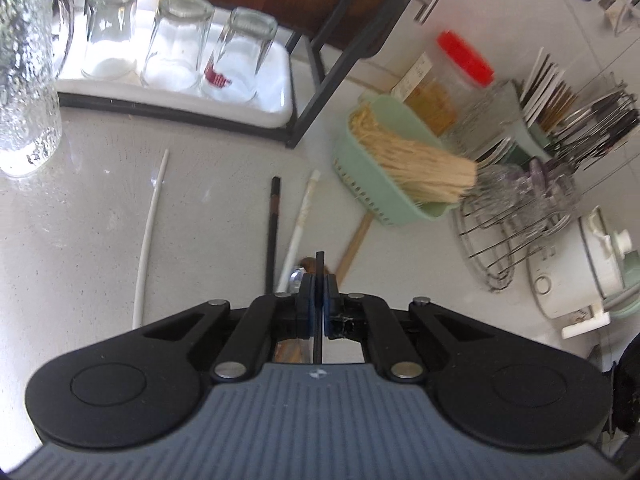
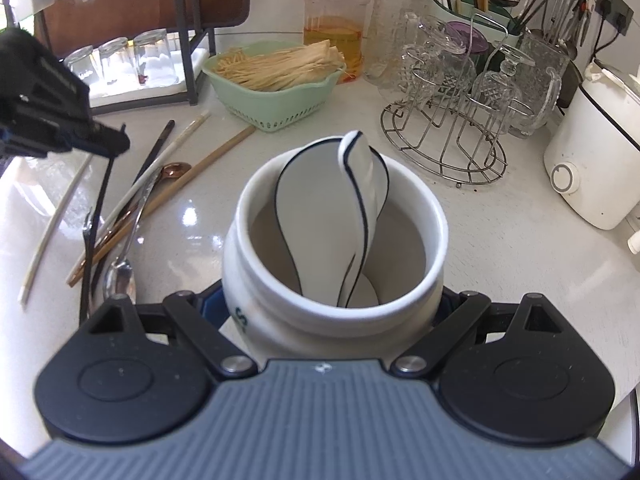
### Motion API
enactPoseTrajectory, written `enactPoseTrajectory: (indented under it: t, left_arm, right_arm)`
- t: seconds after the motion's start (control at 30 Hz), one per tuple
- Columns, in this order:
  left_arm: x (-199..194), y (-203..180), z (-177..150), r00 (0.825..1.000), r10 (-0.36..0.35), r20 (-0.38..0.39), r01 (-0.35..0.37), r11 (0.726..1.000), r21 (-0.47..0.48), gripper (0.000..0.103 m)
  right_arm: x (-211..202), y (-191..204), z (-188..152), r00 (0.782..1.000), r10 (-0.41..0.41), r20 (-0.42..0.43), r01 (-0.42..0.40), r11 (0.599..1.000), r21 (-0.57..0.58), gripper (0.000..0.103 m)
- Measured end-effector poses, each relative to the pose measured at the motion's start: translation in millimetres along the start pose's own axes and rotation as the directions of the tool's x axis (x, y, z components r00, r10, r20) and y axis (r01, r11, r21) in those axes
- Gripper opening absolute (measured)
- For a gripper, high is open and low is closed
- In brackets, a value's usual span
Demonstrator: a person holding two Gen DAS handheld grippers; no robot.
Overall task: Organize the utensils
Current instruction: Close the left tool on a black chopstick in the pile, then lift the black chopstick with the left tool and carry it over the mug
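Pale stone table point(image 2: 500, 240) carries scattered chopsticks and spoons. Left tool point(image 1: 319, 280) is pressed together, pinching a black chopstick point(image 1: 319, 320); right tool point(image 2: 332, 300), spread wide, clamps a white crock point(image 2: 280, 320) holding two ceramic spoons point(image 2: 360, 184).

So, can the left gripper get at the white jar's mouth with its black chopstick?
Probably yes. The left gripper, jaws shut on the black chopstick, hangs near the white jar; its mouth is open, and the white spoons inside leave room.

Pale countertop point(image 2: 500, 240); loose chopsticks point(image 2: 120, 204), green basket point(image 2: 276, 100), wire rack point(image 2: 444, 148).
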State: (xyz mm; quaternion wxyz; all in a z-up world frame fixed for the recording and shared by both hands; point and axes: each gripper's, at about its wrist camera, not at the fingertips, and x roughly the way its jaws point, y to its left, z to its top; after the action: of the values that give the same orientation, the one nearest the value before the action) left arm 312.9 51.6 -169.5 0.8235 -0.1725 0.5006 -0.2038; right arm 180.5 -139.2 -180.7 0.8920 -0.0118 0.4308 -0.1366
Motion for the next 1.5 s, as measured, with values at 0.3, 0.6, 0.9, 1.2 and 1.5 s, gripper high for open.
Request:
enactPoseTrajectory:
  t: [0.3, 0.6, 0.9, 1.2, 1.5]
  left_arm:
    - [-38, -32, -20, 0.997, 0.008, 0.074, -0.009, 1.000, 0.016, 0.004]
    - [-66, -65, -36, 0.993, -0.025, 0.112, 0.016, 0.996, 0.085, 0.004]
    - [-102, -80, -40, 0.986, -0.059, 0.159, 0.045, 0.995, 0.090, 0.004]
    - [-123, -90, -43, 0.979, -0.082, 0.186, 0.061, 0.992, 0.111, 0.004]
    - [-146, -105, -33, 0.968, -0.110, 0.225, 0.080, 0.987, 0.138, 0.004]
  right_arm:
    - [-4, -5, -8, 0.997, 0.072, 0.027, -0.068, 0.992, -0.102, 0.094]
    - [-1, -11, -6, 0.992, 0.126, 0.023, -0.122, 0.983, -0.137, 0.093]
    - [-3, -11, -11, 0.991, 0.128, 0.047, -0.120, 0.982, -0.148, 0.094]
    - [-2, -13, -10, 0.988, 0.150, 0.045, -0.142, 0.978, -0.151, 0.093]
    - [-2, -13, -11, 0.987, 0.152, 0.051, -0.143, 0.978, -0.153, 0.093]
